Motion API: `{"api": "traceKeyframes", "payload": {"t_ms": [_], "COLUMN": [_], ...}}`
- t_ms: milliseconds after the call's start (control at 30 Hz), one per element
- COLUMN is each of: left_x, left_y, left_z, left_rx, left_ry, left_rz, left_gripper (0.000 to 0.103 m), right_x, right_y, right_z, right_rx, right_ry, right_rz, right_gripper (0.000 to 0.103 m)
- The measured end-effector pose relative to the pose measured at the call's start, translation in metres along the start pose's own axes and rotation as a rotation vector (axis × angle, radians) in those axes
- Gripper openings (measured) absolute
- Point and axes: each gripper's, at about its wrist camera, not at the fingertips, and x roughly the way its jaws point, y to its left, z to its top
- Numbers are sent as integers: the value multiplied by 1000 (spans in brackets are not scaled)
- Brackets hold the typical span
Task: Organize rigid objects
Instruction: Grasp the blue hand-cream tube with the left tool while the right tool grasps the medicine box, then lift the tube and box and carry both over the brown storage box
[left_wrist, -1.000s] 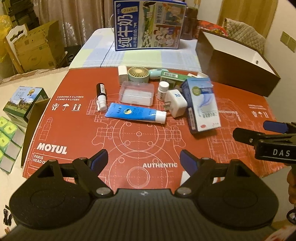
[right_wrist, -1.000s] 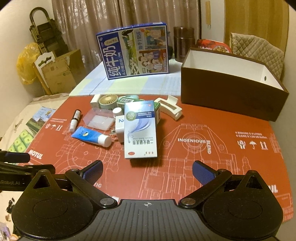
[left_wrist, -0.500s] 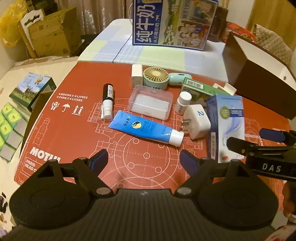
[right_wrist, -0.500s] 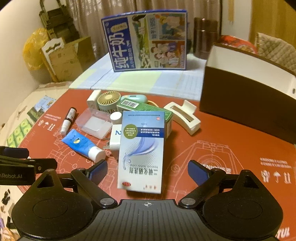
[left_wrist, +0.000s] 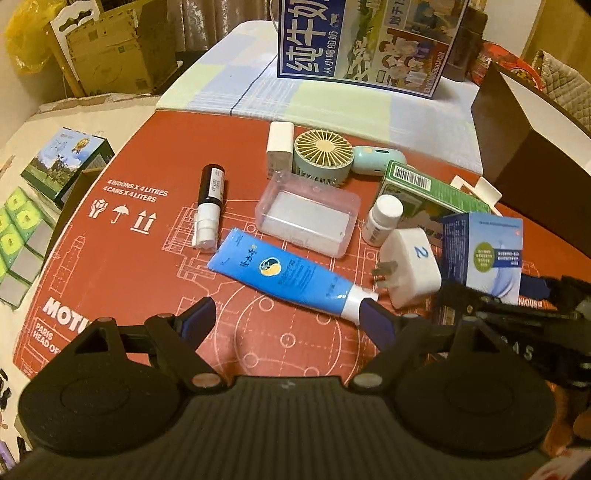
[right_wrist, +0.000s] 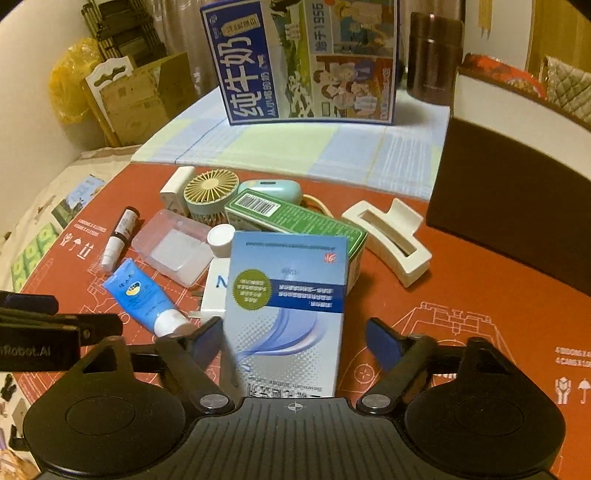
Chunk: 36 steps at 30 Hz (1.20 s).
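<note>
The near end of the blue-and-white medicine box (right_wrist: 286, 314) is cut off by the right gripper's (right_wrist: 293, 341) own body in the right wrist view, so its lowest print cannot be read. The box also hides most of the white plug adapter (right_wrist: 216, 291), of which only a "2" and one prong show. In the left wrist view the right gripper's fingers (left_wrist: 476, 295) cover the box's (left_wrist: 487, 253) lower part, and whether any pad touches it cannot be told there.

The right gripper points steeply down over the box, which stands between its two blue pads. The jaws are closing; a clear gap shows at the right pad, while the left pad sits right at the box's edge, contact uncertain.

The left gripper (left_wrist: 291, 317) hangs tilted down, just left of the box, jaws wide apart with nothing between them; its right fingertip (left_wrist: 375, 319) overlaps the white cap of the blue tube (left_wrist: 291, 277).

Relative to the box: the green carton (right_wrist: 295, 219) lies just behind it, the white pill bottle (right_wrist: 221, 240) at its far-left corner, the cream hair claw (right_wrist: 388, 240) to its right, and the brown storage box (right_wrist: 509, 195) well to the right and behind. All rest on the red printed cardboard (right_wrist: 461, 295).
</note>
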Motion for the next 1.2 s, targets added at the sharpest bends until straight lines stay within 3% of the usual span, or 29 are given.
{"api": "traceKeyframes", "payload": {"t_ms": [233, 633, 800, 1000, 1200], "left_x": [21, 55, 50, 39, 37], "left_y": [-11, -26, -8, 24, 36], "left_z": [11, 10, -9, -32, -34], "left_rx": [-11, 81, 72, 65, 100], "left_ry": [24, 26, 53, 77, 68], "left_rz": [-4, 123, 111, 111, 96], "left_gripper": [83, 83, 82, 73, 67], "right_x": [-13, -37, -40, -39, -41], "right_y": [-15, -63, -77, -89, -93], "right_z": [2, 1, -4, -10, -13], "right_rx": [9, 104, 133, 160, 170], "right_ry": [-32, -44, -24, 3, 10], "right_rz": [1, -67, -76, -81, -93], "right_gripper": [62, 62, 62, 62, 62]}}
